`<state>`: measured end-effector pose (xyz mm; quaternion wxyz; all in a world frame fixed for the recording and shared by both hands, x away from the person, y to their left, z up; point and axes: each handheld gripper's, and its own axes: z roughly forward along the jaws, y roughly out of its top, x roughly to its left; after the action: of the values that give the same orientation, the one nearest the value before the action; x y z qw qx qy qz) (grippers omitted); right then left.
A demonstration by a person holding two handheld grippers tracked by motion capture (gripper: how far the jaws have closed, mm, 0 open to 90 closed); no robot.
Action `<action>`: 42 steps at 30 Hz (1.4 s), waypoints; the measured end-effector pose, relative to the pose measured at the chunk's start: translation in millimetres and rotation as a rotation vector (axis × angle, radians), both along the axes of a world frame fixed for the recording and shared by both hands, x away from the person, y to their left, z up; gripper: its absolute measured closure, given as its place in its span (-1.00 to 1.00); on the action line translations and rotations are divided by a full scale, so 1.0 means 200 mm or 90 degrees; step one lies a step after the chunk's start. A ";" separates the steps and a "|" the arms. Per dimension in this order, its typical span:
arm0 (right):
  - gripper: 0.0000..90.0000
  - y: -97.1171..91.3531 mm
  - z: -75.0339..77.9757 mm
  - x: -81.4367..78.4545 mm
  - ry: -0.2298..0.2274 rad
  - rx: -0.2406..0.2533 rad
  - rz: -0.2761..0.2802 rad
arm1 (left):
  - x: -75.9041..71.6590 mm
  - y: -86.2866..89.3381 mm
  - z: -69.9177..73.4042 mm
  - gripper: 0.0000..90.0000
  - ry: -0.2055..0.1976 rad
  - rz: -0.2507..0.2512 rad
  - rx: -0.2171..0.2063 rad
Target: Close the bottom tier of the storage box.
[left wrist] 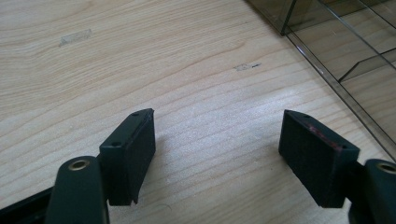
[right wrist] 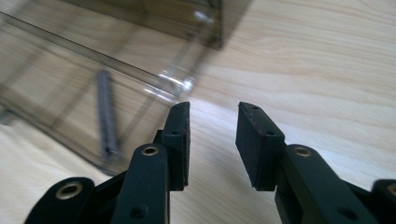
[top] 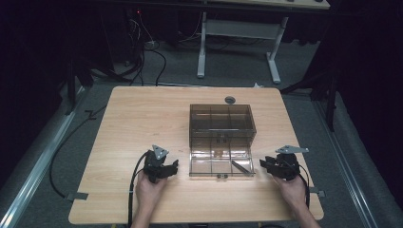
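1. Left gripper (top: 174, 166) sat on the worktop (top: 133, 118), in the person's left hand (top: 149, 187). Fingers (left wrist: 133, 149) stood wide apart with only bare wood between them, holding nothing.
2. From those fingers the clear compartment box (top: 221, 142) lay just off to the right. In the left gripper view its near wall (left wrist: 336, 88) ran diagonally past the right-hand pad, close but apart.
3. The box stood open at mid-worktop, lid up at the back and tray towards the person. A thin dark rod (top: 241, 166) lay in the tray's front right compartment, long axis slanted and running roughly away from the right fingers.
4. Right gripper (top: 262, 163), in the right hand (top: 290, 187), sat just beside the tray's right wall. Fingers (right wrist: 180, 140) stood at a medium gap with nothing between them; no contact with the box that I could see.
5. In the right gripper view the rod (right wrist: 106, 114) lay left of and ahead of the fingers, behind the clear corner (right wrist: 180, 84).
6. Judgement: the right hand was clearly nearer the rod. The pick would need to clear the wall from above, then close the fingers across the rod's short width, not along its length.
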<state>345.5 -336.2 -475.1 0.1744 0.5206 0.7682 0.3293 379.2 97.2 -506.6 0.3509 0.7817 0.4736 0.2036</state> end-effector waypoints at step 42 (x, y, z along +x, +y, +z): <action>0.10 -0.10 -0.13 0.01 -0.057 -0.046 -0.098 | 0.09 -0.09 0.32 -0.38 -0.052 -0.100 -0.093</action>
<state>347.5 -355.9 -500.6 0.2522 0.5565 0.7283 0.3104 396.4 78.9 -443.3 0.4406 0.7801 0.4096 0.1722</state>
